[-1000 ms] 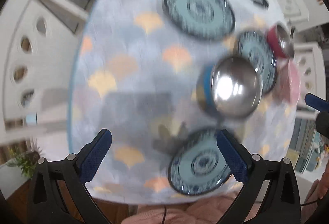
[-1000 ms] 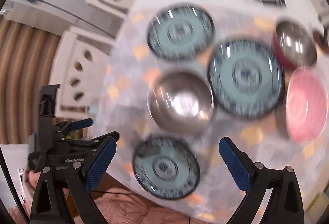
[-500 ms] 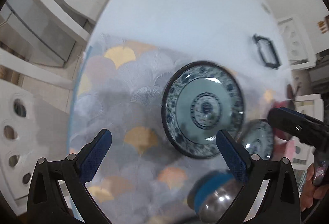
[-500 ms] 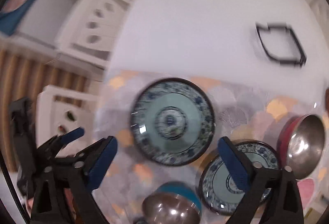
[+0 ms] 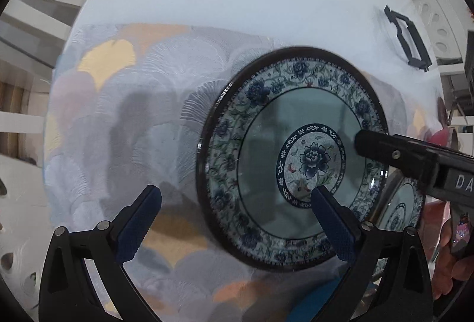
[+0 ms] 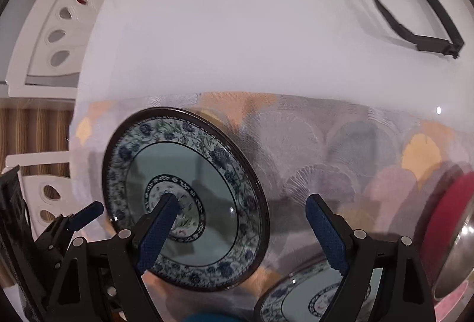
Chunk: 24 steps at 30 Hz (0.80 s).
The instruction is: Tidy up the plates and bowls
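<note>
A blue-and-white floral plate [image 5: 293, 156] lies on the patterned cloth; it also shows in the right wrist view [image 6: 185, 197]. My left gripper [image 5: 235, 200] is open, its jaws straddling the plate's left rim, one finger over the plate's centre. My right gripper [image 6: 240, 211] is open, straddling the plate's right rim. The right gripper's body [image 5: 414, 162] reaches over the plate in the left wrist view. A second floral plate [image 6: 314, 292] lies just beyond, partly hidden. A red steel-lined bowl [image 6: 450, 233] sits at the right.
A black frame [image 6: 414, 5] lies on the bare white table [image 6: 237, 26] farther back. White chairs [image 6: 53, 35] stand along the table's left edge. A blue bowl's edge [image 6: 207, 317] peeks in at the bottom.
Both grippers have moved forward and down from a high view of all the dishes to close over the far floral plate, one on each side of it.
</note>
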{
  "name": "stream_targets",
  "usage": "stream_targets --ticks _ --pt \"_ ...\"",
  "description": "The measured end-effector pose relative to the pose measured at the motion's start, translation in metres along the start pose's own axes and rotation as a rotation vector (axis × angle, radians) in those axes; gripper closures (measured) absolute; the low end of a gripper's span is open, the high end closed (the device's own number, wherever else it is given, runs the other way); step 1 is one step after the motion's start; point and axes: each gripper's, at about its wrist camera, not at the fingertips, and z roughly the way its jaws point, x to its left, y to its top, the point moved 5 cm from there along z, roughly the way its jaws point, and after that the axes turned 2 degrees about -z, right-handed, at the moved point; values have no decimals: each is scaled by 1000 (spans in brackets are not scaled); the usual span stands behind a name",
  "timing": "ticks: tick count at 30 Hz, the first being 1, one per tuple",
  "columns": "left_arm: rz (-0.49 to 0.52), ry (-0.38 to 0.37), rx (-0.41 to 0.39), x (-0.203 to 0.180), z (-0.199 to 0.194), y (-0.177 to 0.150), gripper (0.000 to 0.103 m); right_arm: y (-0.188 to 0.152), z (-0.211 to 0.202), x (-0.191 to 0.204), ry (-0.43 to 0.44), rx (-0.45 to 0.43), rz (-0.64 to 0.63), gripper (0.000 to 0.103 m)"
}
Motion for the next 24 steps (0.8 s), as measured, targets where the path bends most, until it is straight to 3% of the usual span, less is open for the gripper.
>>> stream_targets --ticks 6,9,12,15,19,24 --pt "24 72 -31 -11 8 -4 3 2 12 7 -31 11 -34 10" --pt "43 69 -43 -22 7 -6 6 1 13 16 20 19 -44 10" --pt "70 23 -49 -40 3 -10 9 -3 14 28 76 35 -63 15" --pt "59 28 -48 -43 3 -14 12 -4 14 30 57 36 -69 17" --pt "50 56 -61 -38 -3 -17 32 -8 8 27 28 25 -59 38" --pt "40 46 -63 -35 -12 -22 33 -9 -3 20 42 18 -53 42"
